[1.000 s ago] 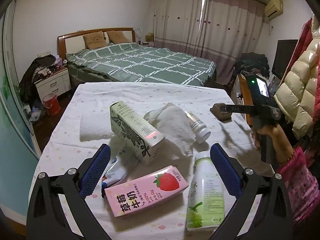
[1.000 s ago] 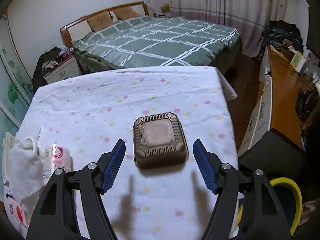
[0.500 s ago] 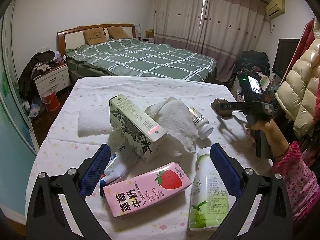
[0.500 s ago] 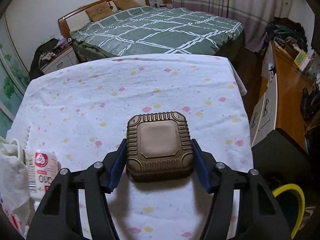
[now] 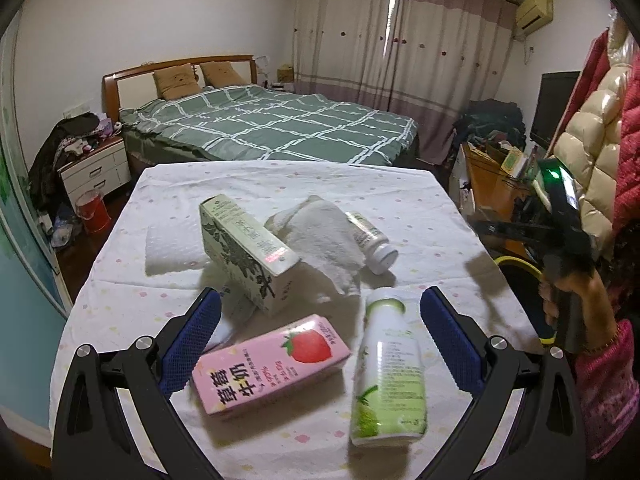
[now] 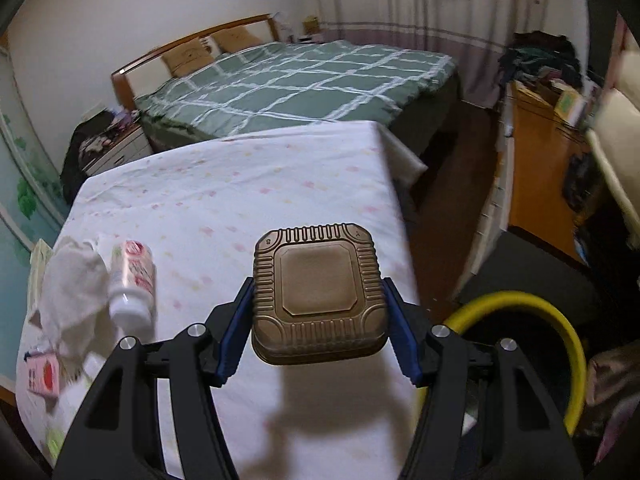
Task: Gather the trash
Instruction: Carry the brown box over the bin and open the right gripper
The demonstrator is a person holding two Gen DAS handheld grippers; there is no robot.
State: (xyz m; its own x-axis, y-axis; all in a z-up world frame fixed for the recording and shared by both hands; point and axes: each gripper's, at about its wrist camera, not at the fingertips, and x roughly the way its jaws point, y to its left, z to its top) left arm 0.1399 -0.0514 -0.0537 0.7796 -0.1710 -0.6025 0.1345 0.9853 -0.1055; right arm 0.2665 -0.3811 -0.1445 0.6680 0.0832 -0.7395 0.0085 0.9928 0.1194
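Observation:
My right gripper (image 6: pixel 318 328) is shut on a brown ribbed takeaway box (image 6: pixel 318 292) and holds it lifted above the table's right edge. My left gripper (image 5: pixel 320 340) is open and empty above a pink strawberry milk carton (image 5: pixel 272 364) and a green-white bottle (image 5: pixel 388 368) lying on the spotted tablecloth (image 5: pixel 280 184). Behind them lie a green-white carton (image 5: pixel 246 246), a white crumpled towel (image 5: pixel 324 244) and a small white bottle (image 5: pixel 370 240). The small bottle (image 6: pixel 132 280) and towel (image 6: pixel 68 288) also show in the right wrist view.
A yellow-rimmed bin (image 6: pixel 532 340) stands on the floor just right of the table. A folded white cloth (image 5: pixel 172 248) lies at the table's left. A bed (image 5: pixel 264 124) is behind the table, a wooden desk (image 6: pixel 536 152) to the right. The person's right hand (image 5: pixel 576 292) is at the right.
My right gripper closed on the brown box, lifted it off the table and carried it right toward the bin. My left gripper stayed open, shifting slightly.

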